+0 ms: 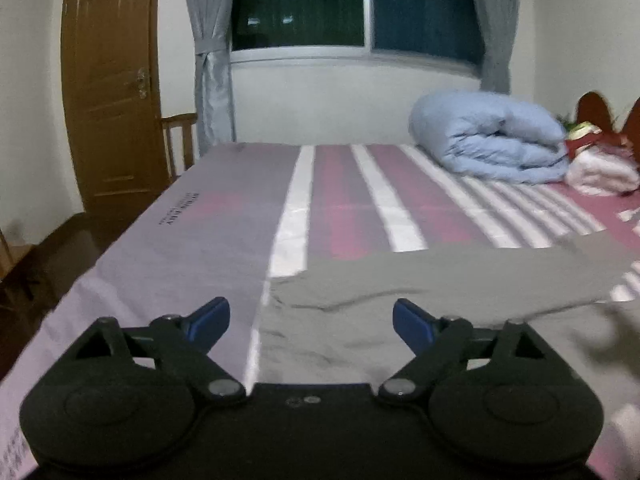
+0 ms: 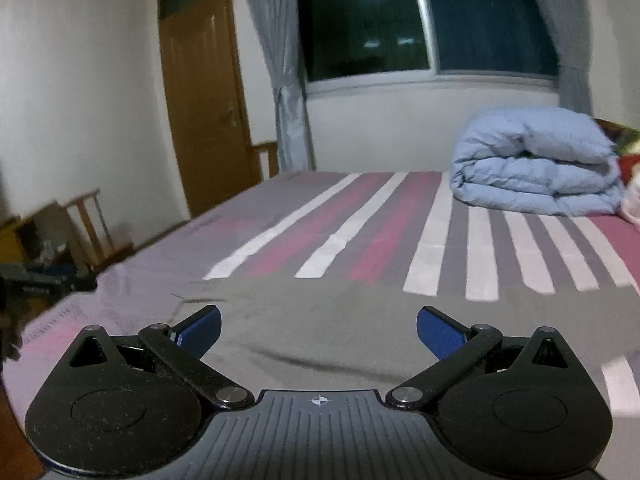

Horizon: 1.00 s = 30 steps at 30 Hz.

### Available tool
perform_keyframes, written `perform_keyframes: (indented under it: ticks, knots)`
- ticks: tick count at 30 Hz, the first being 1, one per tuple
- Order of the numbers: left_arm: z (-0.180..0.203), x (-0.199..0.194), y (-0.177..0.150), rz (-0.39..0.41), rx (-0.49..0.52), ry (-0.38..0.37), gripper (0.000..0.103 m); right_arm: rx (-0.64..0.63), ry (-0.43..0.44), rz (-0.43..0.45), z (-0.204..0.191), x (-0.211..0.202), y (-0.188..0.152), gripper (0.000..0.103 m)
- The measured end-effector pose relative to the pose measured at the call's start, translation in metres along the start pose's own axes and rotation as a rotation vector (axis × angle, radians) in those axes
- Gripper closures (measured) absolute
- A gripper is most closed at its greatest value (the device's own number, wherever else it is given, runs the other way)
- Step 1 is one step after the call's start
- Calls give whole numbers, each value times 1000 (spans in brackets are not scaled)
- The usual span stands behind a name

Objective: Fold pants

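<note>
Grey pants [image 1: 460,280] lie flat on the striped bed sheet [image 1: 224,216], stretching to the right in the left wrist view. My left gripper [image 1: 311,322] is open and empty, held just above the pants' left end. In the right wrist view the pants [image 2: 340,320] spread across the near part of the bed. My right gripper [image 2: 319,330] is open and empty, hovering low over the grey cloth. Both pairs of blue pads stand wide apart.
A folded light-blue duvet [image 1: 492,140] sits at the far right of the bed, also in the right wrist view [image 2: 536,160]. Pillows [image 1: 600,164] lie beside it. A wooden door [image 1: 112,92], chair [image 1: 180,140] and curtained window [image 1: 360,4] stand beyond.
</note>
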State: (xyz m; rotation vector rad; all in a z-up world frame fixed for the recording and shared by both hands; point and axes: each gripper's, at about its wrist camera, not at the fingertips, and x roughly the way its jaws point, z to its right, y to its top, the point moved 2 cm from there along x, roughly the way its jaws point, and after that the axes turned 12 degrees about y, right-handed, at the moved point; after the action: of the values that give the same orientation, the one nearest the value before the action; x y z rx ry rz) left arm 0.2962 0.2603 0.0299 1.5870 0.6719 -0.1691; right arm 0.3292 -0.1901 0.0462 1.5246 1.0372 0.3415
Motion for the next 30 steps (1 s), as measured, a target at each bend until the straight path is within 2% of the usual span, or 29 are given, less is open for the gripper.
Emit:
perform_keyframes:
  ticks: [3, 6, 7, 8, 9, 10, 16, 18, 22, 27, 28, 29, 30]
  knots:
    - [3, 47, 7, -39, 36, -4, 32, -50, -9, -41, 26, 50, 8, 0]
    - [4, 97, 6, -85, 80, 2, 34, -71, 2, -86, 49, 99, 11, 0]
    - [3, 116, 5, -122, 75, -9, 41, -79, 5, -96, 55, 114, 11, 1]
    - [1, 133, 3, -154, 72, -6, 49, -93, 8, -107, 62, 131, 11, 12]
    - [0, 151, 1, -178, 68, -2, 50, -100, 16, -126, 68, 146, 11, 27]
    - [0, 164, 1, -190, 67, -4, 50, -100, 21, -152, 74, 161, 10, 31]
    - [-3, 236, 6, -269, 58, -50, 50, -121, 27, -241, 114, 235, 4, 32]
    - [1, 250, 6, -290, 68, -68, 50, -115, 28, -280, 130, 256, 0, 32]
    - [1, 265, 5, -314, 66, -150, 50, -120, 43, -374, 155, 286, -12, 32]
    - [-12, 271, 3, -328, 17, -232, 55, -99, 101, -446, 170, 298, -23, 34]
    - [-10, 270, 2, -328, 16, -243, 65, -107, 109, -450, 170, 298, -25, 37]
    - [-7, 273, 5, -329, 13, -259, 75, -110, 123, -453, 170, 298, -26, 49]
    - [-3, 273, 6, -323, 15, -251, 75, -112, 134, -454, 169, 298, -27, 73]
